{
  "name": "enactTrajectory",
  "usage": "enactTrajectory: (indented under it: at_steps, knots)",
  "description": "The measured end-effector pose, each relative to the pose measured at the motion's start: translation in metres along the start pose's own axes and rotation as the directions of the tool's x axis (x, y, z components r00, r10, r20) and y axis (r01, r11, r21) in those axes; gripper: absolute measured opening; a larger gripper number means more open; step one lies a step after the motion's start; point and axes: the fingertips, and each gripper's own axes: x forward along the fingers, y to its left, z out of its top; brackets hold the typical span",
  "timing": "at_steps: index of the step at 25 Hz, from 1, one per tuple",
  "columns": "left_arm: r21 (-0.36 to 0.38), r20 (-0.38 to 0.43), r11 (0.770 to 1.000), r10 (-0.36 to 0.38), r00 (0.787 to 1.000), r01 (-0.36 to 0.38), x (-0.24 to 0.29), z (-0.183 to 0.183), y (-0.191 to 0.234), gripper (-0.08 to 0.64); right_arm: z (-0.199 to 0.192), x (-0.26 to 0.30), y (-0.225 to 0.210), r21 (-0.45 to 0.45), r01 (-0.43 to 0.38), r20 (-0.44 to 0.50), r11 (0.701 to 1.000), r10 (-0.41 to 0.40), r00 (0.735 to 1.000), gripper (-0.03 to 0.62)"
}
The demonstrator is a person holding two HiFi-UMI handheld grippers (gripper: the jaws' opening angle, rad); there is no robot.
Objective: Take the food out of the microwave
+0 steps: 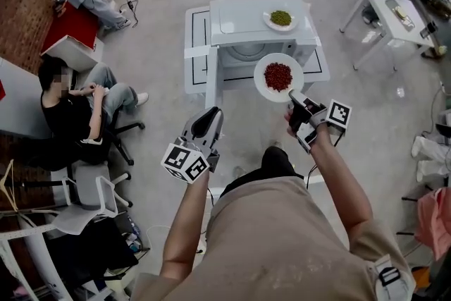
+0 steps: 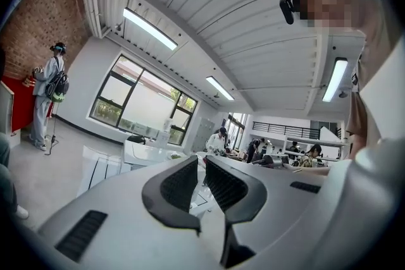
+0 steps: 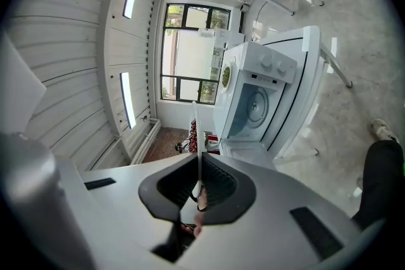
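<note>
Right gripper [image 1: 295,98]: I have the jaws clamped on the rim of the plate of red food [image 1: 261,77], level against spills.
Left gripper [image 1: 210,120]: jaws nearly together, empty, held aside.
Plate: outside, before the microwave [image 1: 254,23].

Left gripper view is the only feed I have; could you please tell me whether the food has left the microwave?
Observer: Yes, the right tongs are shut on the rim of a white plate of red food, outside the microwave.
Operator: Is its door open?
Observer: Yes, the door stands swung out at the microwave's left side.
Operator: Anything else nearby?
Observer: A second plate, with green food, sits on top of the microwave.
</note>
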Motion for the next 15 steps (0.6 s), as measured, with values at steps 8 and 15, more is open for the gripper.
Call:
enactTrajectory:
  at_steps: [8, 15]
  knots:
    - [0.042, -0.003, 0.999, 0.011, 1.000, -0.011, 0.023, 0.002, -0.021, 0.029, 0.028, -0.054, 0.020, -0.032, -0.028, 0.008, 0.999, 0.028, 1.000, 0.018]
    - [0.037, 0.006, 0.998, 0.044, 0.999, -0.044, 0.050, -0.008, -0.054, 0.029, 0.064, -0.114, 0.017, -0.065, -0.008, 0.010, 0.998, 0.008, 1.000, 0.018]
